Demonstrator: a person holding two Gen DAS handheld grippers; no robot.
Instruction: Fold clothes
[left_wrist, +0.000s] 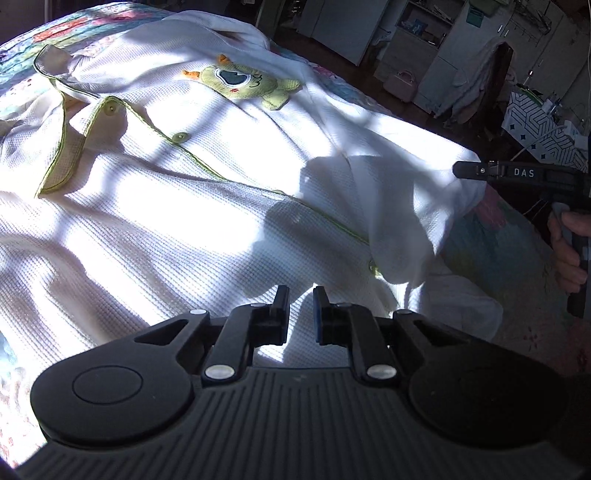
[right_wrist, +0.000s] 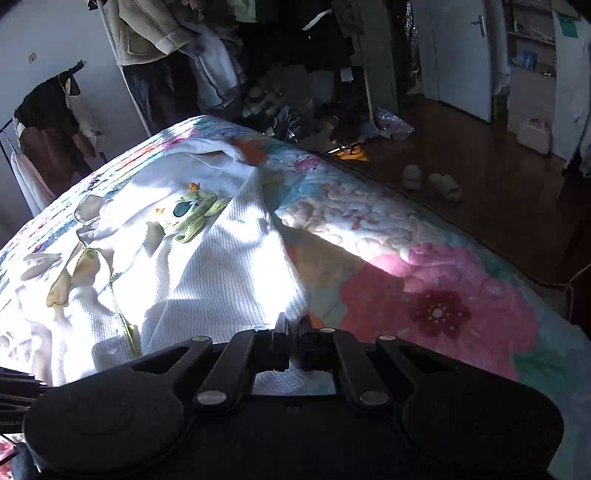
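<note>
The white pajama top (left_wrist: 192, 192) lies spread on the floral quilt (right_wrist: 443, 295). The right gripper (right_wrist: 293, 325) is pinched onto its lifted side edge near the bed's edge, bare quilt beside it. The left gripper (left_wrist: 300, 295) hovers over the hem, jaws apart, holding nothing.

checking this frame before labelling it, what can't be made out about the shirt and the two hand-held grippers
- Left wrist view: the white shirt has its near hem hidden behind the left hand-held gripper; glare washes out its middle.
- Right wrist view: the right hand-held gripper is closed on the shirt's edge, and its own fingers hide how much cloth is caught.
- Left wrist view: the image's right edge cuts off the hand.
</note>
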